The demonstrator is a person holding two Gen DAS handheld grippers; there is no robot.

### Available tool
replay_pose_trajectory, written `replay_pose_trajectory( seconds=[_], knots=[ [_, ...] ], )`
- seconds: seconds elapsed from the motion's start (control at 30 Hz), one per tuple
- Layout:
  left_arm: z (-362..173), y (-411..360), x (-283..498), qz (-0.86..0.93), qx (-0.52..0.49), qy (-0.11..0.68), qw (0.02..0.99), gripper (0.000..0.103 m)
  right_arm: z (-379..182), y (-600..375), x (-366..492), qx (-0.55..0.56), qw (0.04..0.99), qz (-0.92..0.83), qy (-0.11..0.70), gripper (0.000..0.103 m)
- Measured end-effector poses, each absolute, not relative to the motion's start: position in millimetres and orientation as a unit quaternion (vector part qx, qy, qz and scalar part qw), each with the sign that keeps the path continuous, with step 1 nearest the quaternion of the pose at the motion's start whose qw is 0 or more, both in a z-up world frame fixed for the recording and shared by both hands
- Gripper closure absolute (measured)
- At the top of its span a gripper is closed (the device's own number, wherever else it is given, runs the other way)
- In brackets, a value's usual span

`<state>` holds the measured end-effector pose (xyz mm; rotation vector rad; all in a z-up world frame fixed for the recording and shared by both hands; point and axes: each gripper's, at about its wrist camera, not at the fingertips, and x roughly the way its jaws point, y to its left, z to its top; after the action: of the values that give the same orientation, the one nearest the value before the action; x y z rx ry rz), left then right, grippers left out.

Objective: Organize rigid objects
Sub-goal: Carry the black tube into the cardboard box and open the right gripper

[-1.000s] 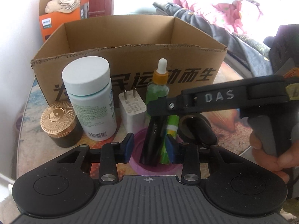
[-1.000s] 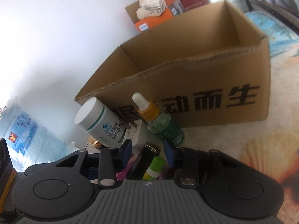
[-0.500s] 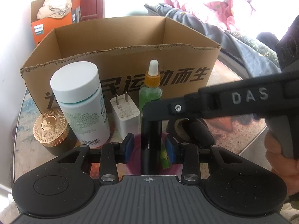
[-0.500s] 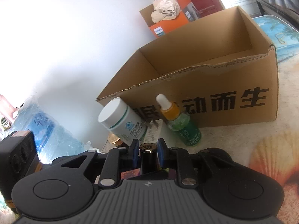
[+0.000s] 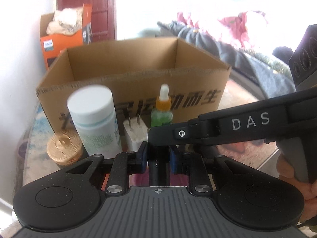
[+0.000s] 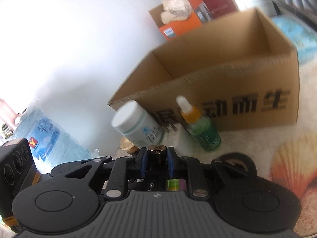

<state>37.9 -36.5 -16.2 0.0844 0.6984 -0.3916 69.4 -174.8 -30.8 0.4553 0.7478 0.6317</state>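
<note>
My right gripper (image 6: 157,161) is shut on a black tube with a gold cap (image 6: 157,154) and holds it upright. In the left wrist view my left gripper (image 5: 158,157) has its blue pads close on either side of the same black tube (image 5: 159,168), with the right gripper's body crossing above it. Whether the left pads press on the tube I cannot tell. An open cardboard box (image 5: 128,75) stands behind. In front of it are a white bottle (image 5: 95,119), a green dropper bottle (image 5: 162,111), a white plug (image 5: 135,134) and a gold-lidded jar (image 5: 64,148).
A black tape roll (image 6: 235,163) lies right of the tube. A pink cup holding a green stick (image 6: 174,184) sits under the right gripper. An orange box (image 5: 63,39) stands behind the cardboard box. A water jug (image 6: 47,134) is at the left.
The right gripper closed on the black tube and lifted it out of the pink cup. The left gripper's pads narrowed around the tube. Both views rose relative to the table.
</note>
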Motion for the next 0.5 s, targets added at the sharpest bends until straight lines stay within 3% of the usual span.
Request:
replay_pose_trajectory(
  seconds=[0.27, 0.5],
  knots=[
    [60, -21, 31, -0.178, 0.032, 0.261, 0.948, 0.082, 50, -160, 60, 0.169, 0.885, 0.332, 0.278, 0.08],
    [117, -4, 85, -0.147, 0.019, 0.233, 0.961, 0.082, 117, -133, 109, 0.116, 0.899, 0.362, 0.218, 0.08]
  ],
)
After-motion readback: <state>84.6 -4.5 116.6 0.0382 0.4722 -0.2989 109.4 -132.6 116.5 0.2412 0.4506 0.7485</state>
